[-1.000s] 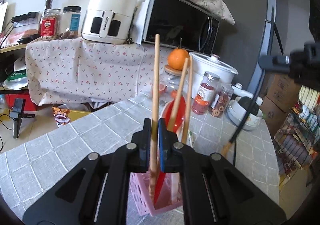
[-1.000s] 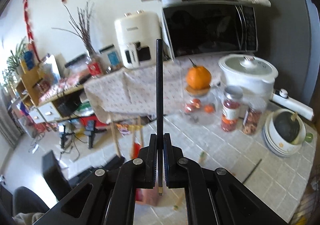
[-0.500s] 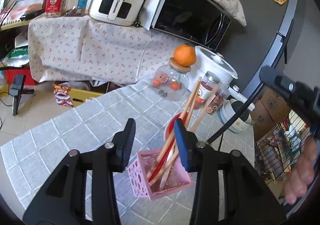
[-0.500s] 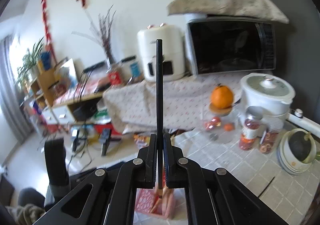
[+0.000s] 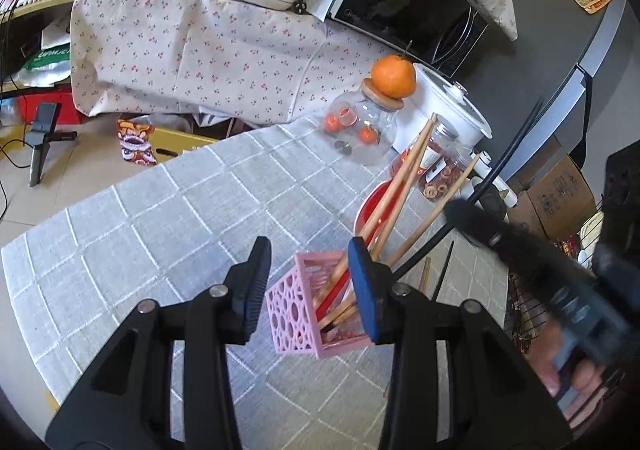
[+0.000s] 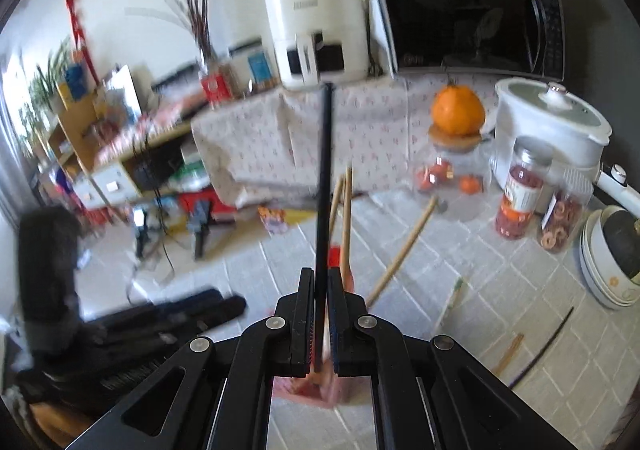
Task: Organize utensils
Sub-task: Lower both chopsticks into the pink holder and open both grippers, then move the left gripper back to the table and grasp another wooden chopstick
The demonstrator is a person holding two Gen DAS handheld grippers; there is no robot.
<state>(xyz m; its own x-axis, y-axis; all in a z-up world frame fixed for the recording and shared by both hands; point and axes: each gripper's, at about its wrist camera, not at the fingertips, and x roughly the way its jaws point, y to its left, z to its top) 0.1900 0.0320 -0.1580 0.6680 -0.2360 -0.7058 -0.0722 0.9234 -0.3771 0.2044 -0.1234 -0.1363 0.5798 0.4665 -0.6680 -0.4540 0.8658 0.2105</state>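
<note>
A pink lattice basket stands on the grey checked tablecloth and holds several wooden chopsticks and a red spoon, all leaning right. My left gripper is open and empty just above the basket. My right gripper is shut on a black chopstick held upright over the basket. In the left wrist view the black chopstick slants down into the basket from the right.
A black chopstick and a wooden one lie on the cloth right of the basket. Behind stand a glass jar with an orange, a white cooker, spice jars, stacked bowls and a microwave.
My left gripper let go of a wooden chopstick into the basket, opened and drew back. My right gripper has brought the black chopstick down toward the basket.
</note>
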